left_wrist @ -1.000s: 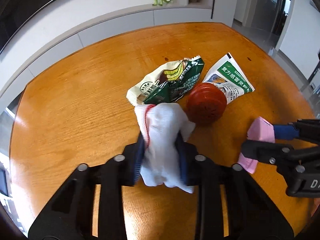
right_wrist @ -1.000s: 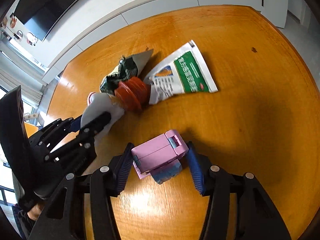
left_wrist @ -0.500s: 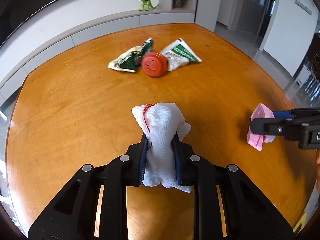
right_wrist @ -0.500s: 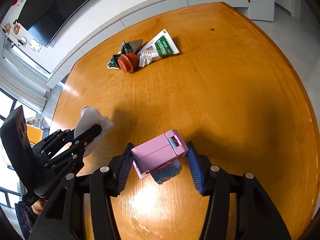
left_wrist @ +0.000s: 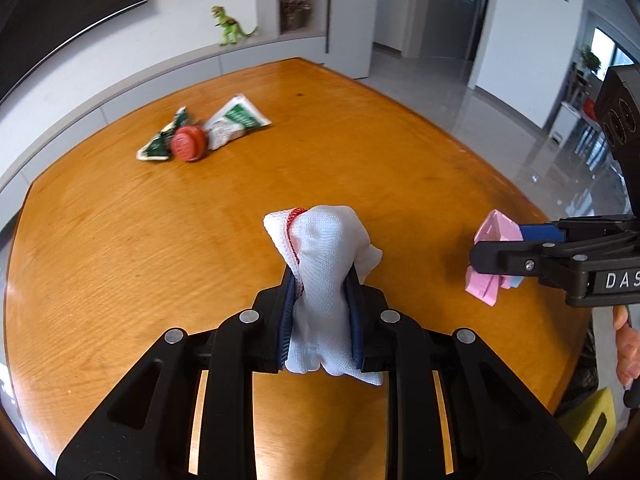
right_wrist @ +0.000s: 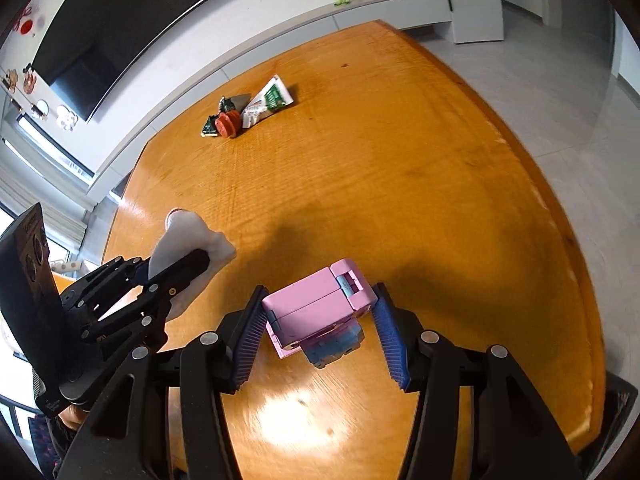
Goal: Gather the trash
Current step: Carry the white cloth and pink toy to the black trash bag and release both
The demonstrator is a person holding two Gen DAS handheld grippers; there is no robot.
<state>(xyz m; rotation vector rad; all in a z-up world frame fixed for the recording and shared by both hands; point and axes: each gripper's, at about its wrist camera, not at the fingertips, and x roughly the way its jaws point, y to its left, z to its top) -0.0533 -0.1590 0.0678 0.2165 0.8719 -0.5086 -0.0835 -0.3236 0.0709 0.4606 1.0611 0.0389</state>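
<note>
The left gripper [left_wrist: 322, 304] clamped a white cloth [left_wrist: 326, 256], the right gripper [right_wrist: 320, 320] a pink box [right_wrist: 316, 300], both lifted over the table [left_wrist: 120, 240], presumably for binning; wrappers [left_wrist: 236, 120] lay far off.

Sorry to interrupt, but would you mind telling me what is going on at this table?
A person is collecting trash with two handheld grippers. The left gripper is shut on a white cloth, and the right gripper clamps a pink carton. Both are held above the wooden table. Two wrappers and a red lid lie at its far side.
</note>
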